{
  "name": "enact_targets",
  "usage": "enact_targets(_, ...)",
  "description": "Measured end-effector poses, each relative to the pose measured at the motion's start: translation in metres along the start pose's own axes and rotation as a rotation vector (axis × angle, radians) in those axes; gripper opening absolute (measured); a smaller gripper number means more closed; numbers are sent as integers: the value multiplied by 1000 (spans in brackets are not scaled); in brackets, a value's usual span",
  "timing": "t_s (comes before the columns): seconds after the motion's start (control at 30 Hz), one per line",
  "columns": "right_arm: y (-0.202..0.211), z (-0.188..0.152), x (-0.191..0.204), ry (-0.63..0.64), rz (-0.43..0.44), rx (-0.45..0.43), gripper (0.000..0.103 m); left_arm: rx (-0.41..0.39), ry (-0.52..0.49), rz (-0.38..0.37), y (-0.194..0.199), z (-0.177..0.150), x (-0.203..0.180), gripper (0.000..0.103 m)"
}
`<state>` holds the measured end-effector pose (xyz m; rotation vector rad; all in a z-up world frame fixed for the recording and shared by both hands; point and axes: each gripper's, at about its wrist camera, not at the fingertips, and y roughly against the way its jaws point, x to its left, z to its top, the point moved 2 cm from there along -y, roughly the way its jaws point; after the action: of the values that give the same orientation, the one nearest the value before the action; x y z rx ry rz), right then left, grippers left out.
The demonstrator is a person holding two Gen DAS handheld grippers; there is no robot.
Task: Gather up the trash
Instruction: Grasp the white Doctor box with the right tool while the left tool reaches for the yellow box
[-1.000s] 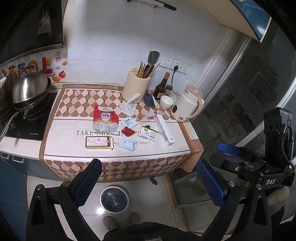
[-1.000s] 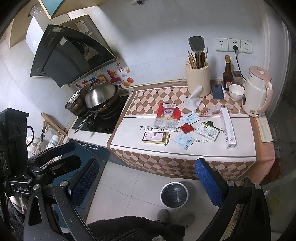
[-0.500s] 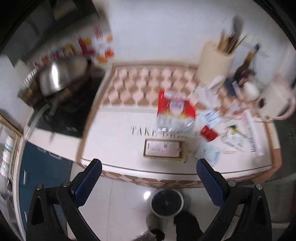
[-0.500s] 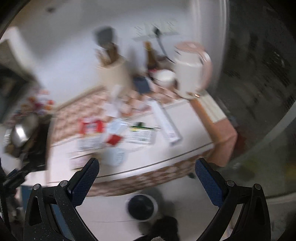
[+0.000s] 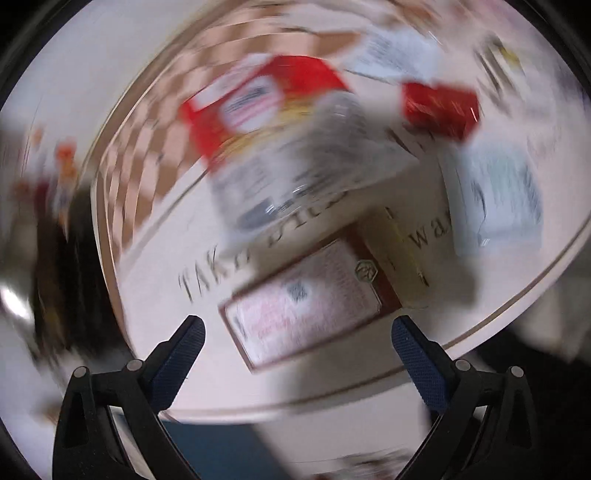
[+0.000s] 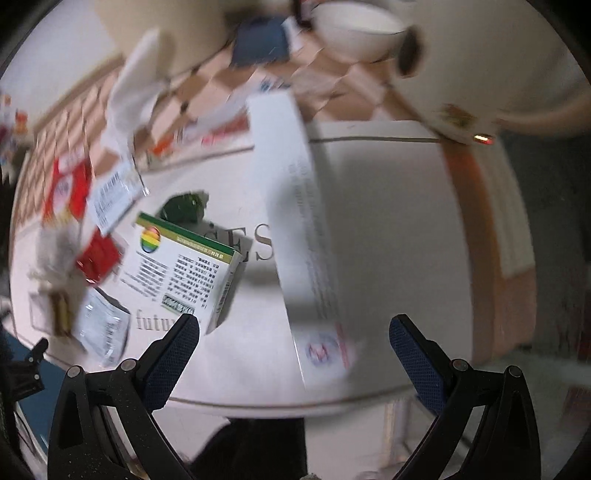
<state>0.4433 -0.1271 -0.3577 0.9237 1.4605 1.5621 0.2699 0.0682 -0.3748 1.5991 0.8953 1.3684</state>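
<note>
Left tongs [image 5: 297, 334] released over flat box [image 5: 310, 304]; right tongs [image 6: 293, 332] released (long carton [image 6: 303, 229] between).

A checkered brown-and-cream table mat [image 6: 388, 229] with printed lettering spreads ahead of the right gripper's fingers. Far ahead of it, blurred, stand a cream utensil holder [image 6: 155, 29], a dark blue flat object [image 6: 260, 44] and a white bowl [image 6: 354, 29]. Ahead and to the right sits a cream kettle [image 6: 491, 70].
</note>
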Motion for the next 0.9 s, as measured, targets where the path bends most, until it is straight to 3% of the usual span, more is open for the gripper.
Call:
enact_targets(0.1, -21, 12, 5, 37, -1, 47, 103, 35, -187, 49, -7, 9, -17, 103)
enact_targets(0.2, -36, 22, 7, 49, -9, 72, 98, 18, -266, 30, -9, 14, -26, 100)
enact_targets(0.27, -40, 27, 8, 47, 32, 70, 93, 22, -259, -35, -10, 17, -26, 83)
enact_targets(0.3, -40, 28, 8, 40, 50, 67, 86, 33, -236, -98, -5, 14, -25, 66)
enact_targets(0.33, -39, 30, 8, 32, 66, 59, 73, 17, -228, -95, -1, 14, -24, 50)
enact_targets(0.37, -36, 30, 8, 31, 88, 45, 64, 12, -221, -90, 0, 12, -23, 48)
enact_targets(0.4, -33, 30, 10, 30, 104, 37, 46, 8, -205, -100, 5, 9, -25, 40)
enact_targets(0.43, -31, 30, 10, 23, 92, 26, 42, 6, -191, -104, 8, 8, -25, 35)
enact_targets(0.6, -22, 16, 5, -16, 129, 13, 40, -47, -73, -112, 33, -1, -19, 9)
enact_targets(0.63, -19, 11, 3, -37, 145, 9, 40, -61, -43, -119, 40, -5, -18, 0)
enact_targets(0.7, -8, -2, -3, -85, 170, -13, 39, -102, 44, -165, 54, -18, -6, 0)
enact_targets(0.9, 36, -42, -5, -162, 178, -121, 38, -193, 247, -194, 90, -50, 26, 0)
